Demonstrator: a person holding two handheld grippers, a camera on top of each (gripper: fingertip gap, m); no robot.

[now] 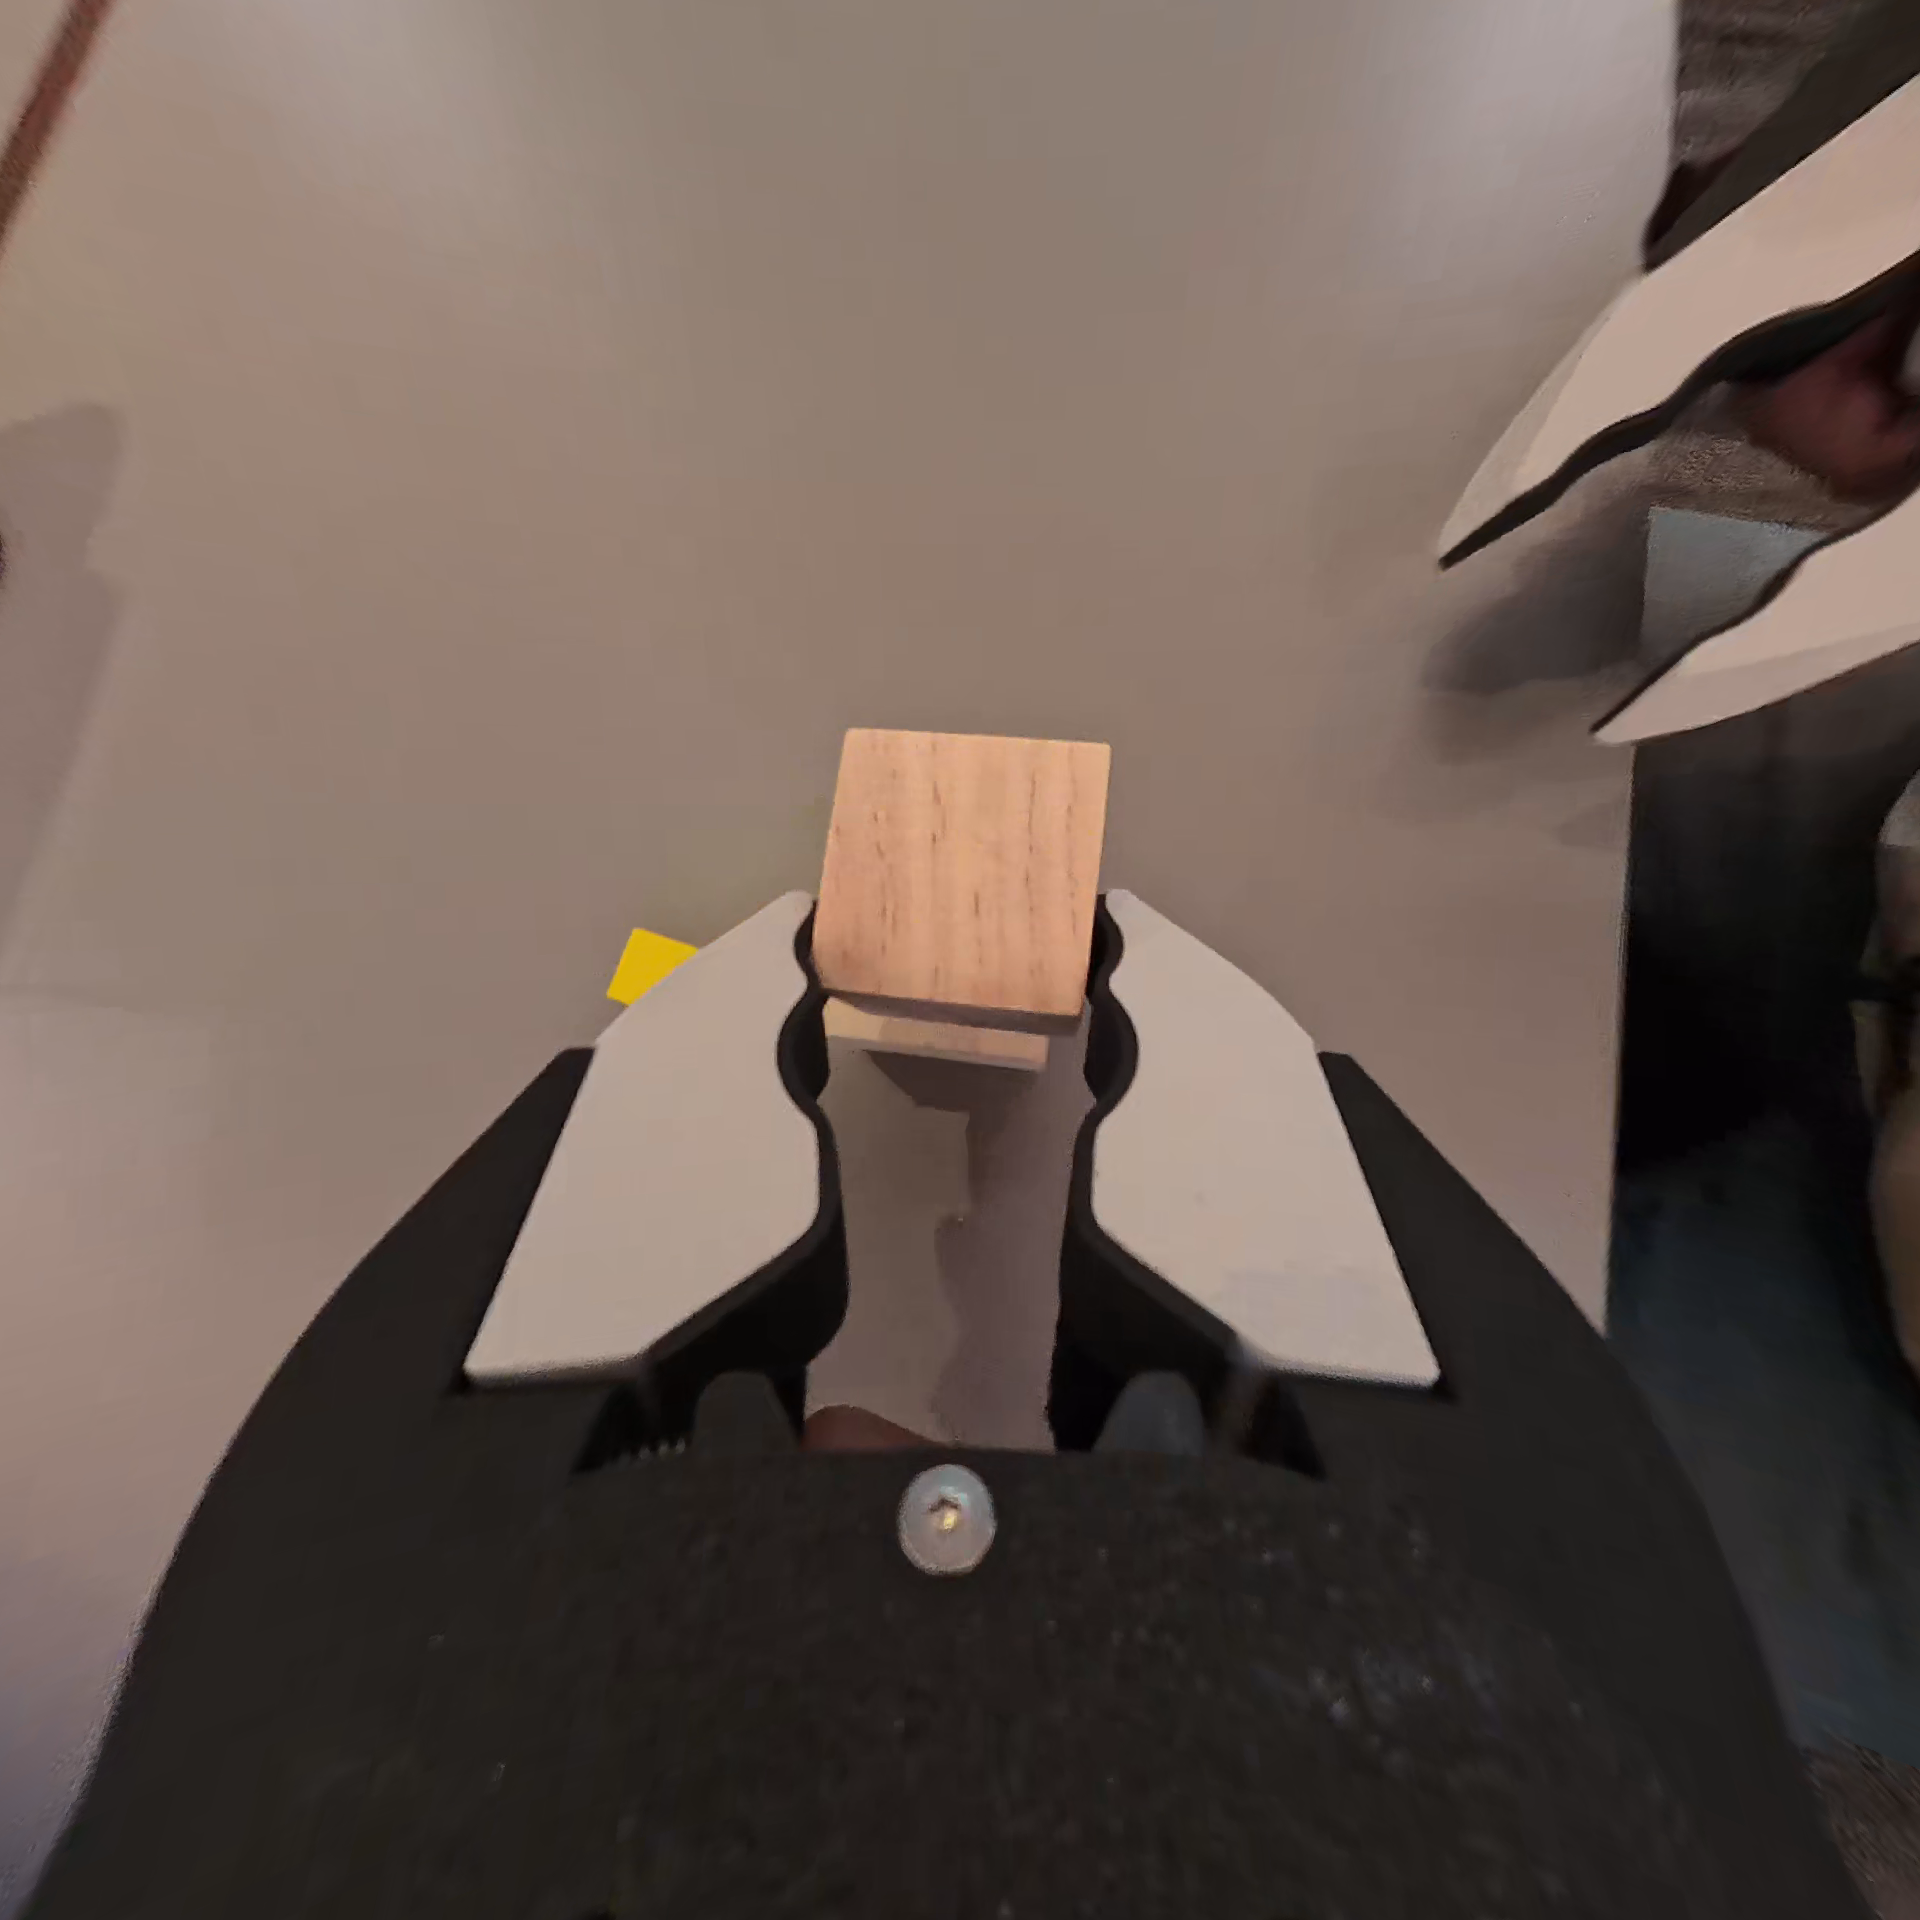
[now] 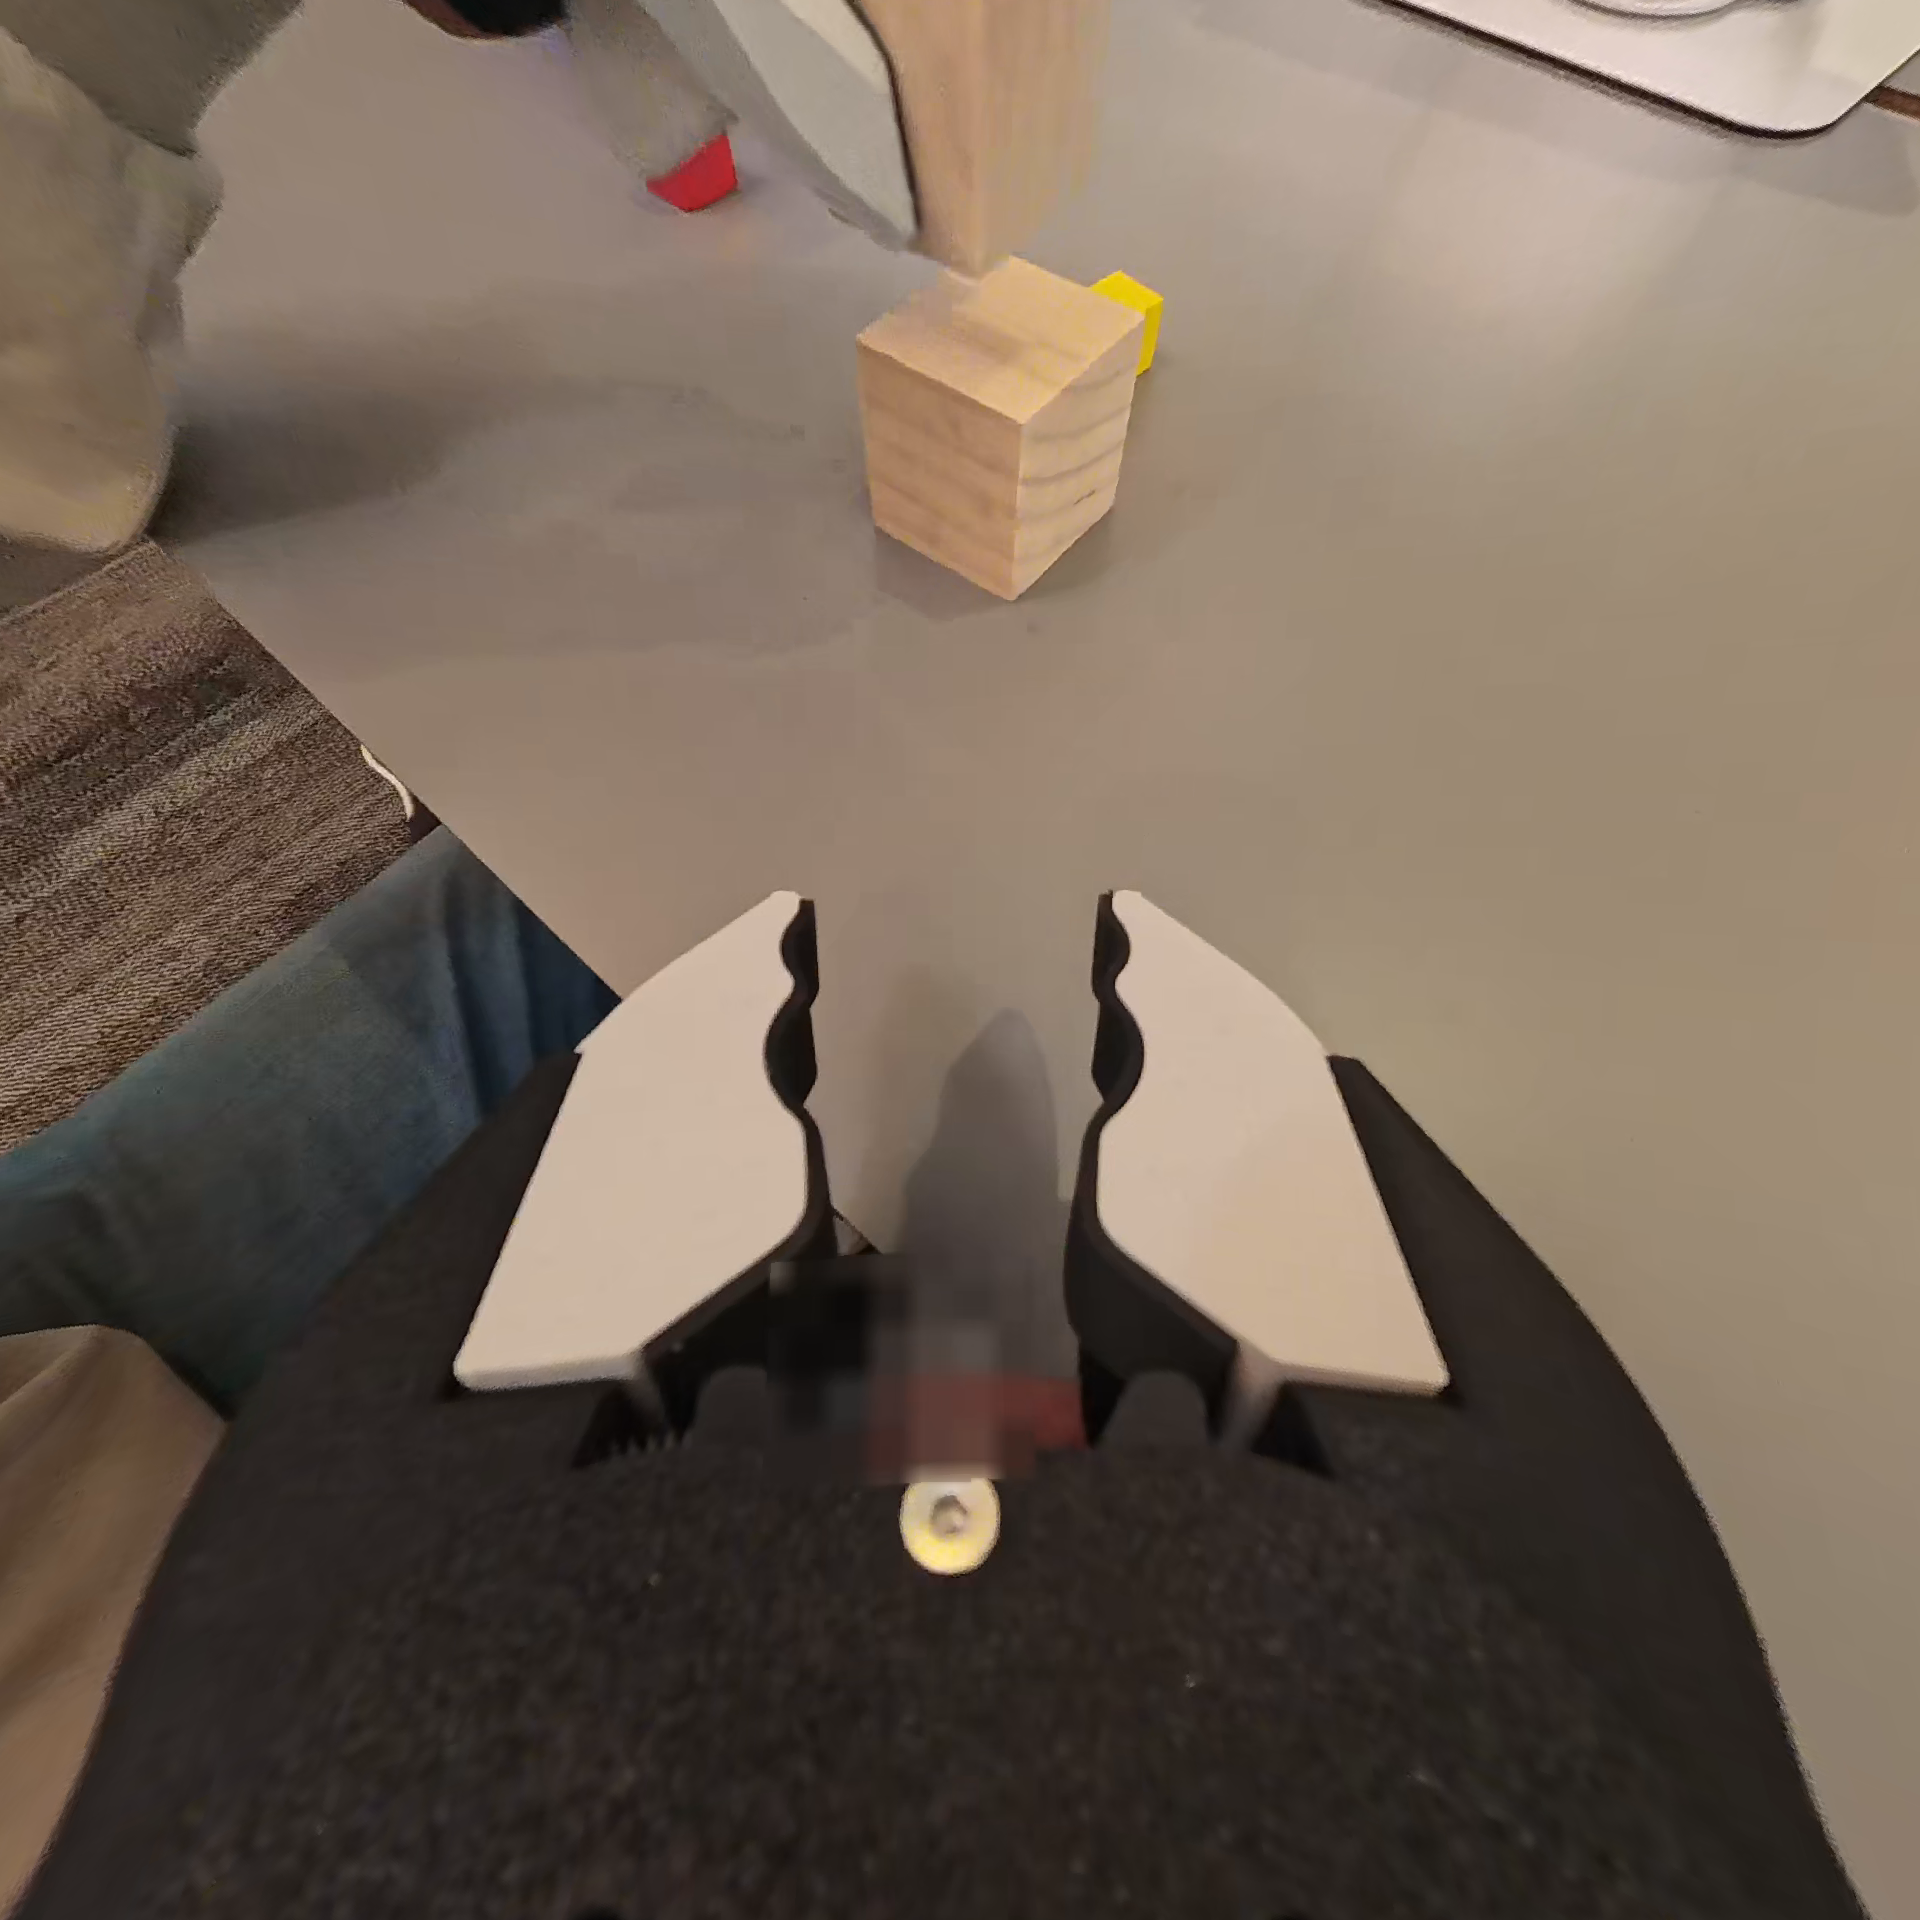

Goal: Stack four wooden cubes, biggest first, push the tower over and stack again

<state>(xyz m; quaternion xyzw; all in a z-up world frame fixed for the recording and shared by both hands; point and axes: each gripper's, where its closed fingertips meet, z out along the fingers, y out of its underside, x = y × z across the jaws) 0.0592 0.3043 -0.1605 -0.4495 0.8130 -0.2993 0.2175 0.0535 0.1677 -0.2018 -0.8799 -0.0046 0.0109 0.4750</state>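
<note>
The left hand-held gripper [image 1: 956,940] is clamped on a wooden cube [image 1: 958,873], which is held by two opposite faces just above a larger wooden cube [image 2: 997,426] standing on the grey tabletop [image 2: 1455,831]; from the right wrist view the held cube appears to touch, or nearly touch, the top face of the lower one, though blur leaves this uncertain. The right hand-held gripper [image 2: 954,914] is held with its fingers apart and empty, well short of the stack. Beyond the lower cube a small yellow block [image 2: 1130,312] is seen, and a red block [image 2: 698,179] lies farther off to the left. The cubes are judged to be light, rigid and smooth-sided, so a grip across flat parallel faces, near mid-height, should be preferred; a corner grip would likely let them twist. No brand, label or legible writing is visible on cubes or grippers.
</note>
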